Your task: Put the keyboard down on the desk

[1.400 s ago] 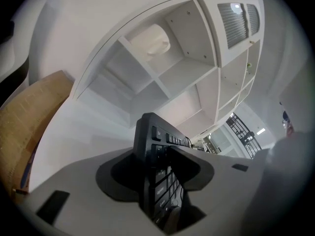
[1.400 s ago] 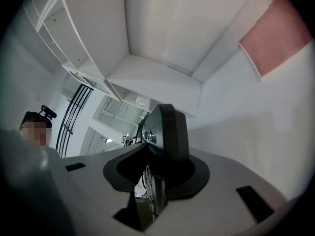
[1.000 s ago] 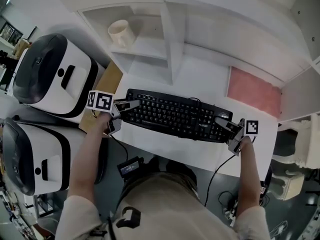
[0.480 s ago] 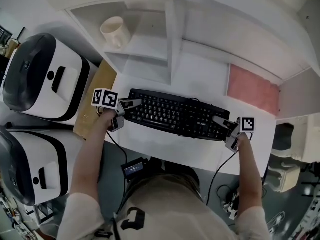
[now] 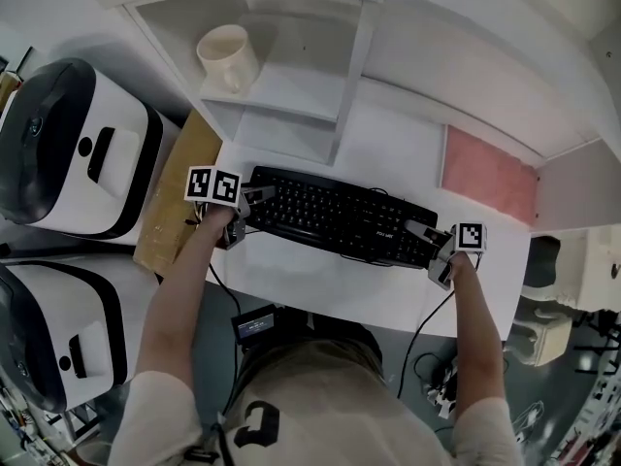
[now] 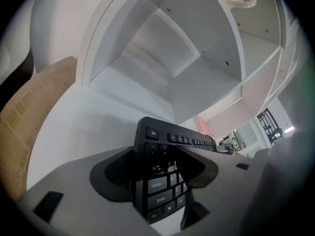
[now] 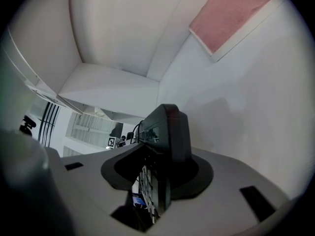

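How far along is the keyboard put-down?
Done: the keyboard looks flat on the desk. In hand: the jaws of the left gripper and right gripper have just been opening, a keyboard end between each pair. Left: draw both grippers clear.

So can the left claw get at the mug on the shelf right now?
Probably not yet: the left claw has just been opening, but the keyboard sits between its jaws. Once backed off, the mug stands in an open shelf bay, unobstructed.
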